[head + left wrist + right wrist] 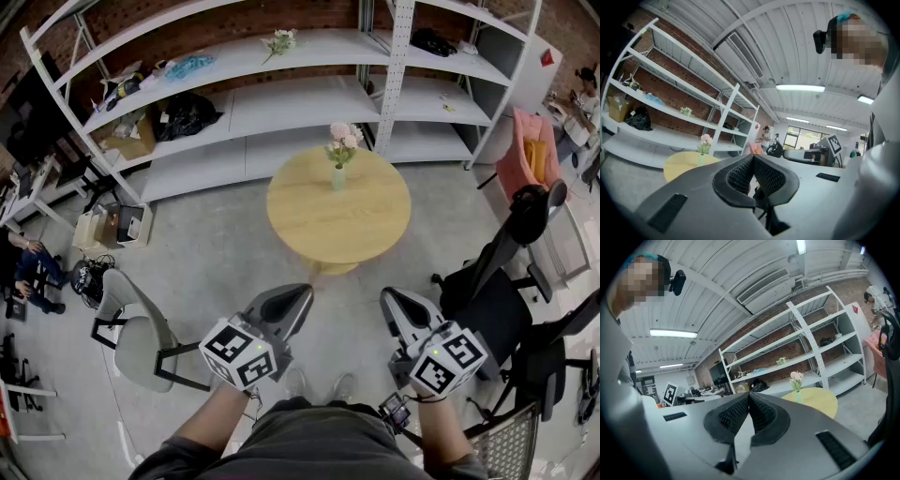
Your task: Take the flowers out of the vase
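My head view looks steeply down, the desk [347,225] far ahead. Both gripper views look level along my jaws, low and distant; all three share desk, flowers [343,137], shelves [281,103].

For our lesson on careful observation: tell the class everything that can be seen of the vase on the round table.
The vase is small, slim and pale green; it shows too small to tell its material. It stands upright on the round, light wooden table, on the side of the top nearest the white shelves. A small bunch of pink flowers with green leaves rises from its mouth. Only the table and the flowers touch it.
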The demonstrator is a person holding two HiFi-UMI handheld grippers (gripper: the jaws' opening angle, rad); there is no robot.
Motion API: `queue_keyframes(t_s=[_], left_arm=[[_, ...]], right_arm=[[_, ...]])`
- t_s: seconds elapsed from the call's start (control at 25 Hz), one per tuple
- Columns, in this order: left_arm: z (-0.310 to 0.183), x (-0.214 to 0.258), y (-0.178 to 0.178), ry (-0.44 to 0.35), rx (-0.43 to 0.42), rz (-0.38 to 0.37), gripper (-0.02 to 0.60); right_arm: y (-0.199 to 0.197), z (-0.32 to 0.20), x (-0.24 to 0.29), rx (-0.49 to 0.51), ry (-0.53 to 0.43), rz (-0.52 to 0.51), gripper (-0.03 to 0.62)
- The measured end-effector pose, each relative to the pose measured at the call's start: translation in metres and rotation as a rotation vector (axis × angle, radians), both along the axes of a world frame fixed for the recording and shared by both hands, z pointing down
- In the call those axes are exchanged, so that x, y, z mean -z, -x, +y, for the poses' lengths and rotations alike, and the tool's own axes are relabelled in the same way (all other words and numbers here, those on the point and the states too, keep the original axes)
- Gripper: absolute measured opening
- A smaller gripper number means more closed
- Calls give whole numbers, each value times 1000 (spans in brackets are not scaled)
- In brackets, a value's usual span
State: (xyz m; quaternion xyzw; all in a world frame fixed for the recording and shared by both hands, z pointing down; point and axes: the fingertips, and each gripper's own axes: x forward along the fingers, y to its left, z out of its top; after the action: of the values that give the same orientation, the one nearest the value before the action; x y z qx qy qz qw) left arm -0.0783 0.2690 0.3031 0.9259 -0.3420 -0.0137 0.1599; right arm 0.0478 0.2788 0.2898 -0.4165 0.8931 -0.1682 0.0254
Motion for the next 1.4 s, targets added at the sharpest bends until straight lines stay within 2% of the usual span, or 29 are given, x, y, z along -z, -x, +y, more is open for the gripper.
queue_keyframes(t_s=[0.36,0.64,1.08,1.4], left_arm=[[0,1,0,-1,-6,-1,9],[1,-1,-4,3,-3,-7,9],[6,-1,-41,-16,51,-15,9],[1,0,-50,-21,86,-15,9]], right_arm=[[3,0,0,3,1,2,15],[-5,-2,1,-17,-2,-35,15],[-39,2,-1,35,-10,-35,15],[-53,-5,-4,57,-3,-34,15]])
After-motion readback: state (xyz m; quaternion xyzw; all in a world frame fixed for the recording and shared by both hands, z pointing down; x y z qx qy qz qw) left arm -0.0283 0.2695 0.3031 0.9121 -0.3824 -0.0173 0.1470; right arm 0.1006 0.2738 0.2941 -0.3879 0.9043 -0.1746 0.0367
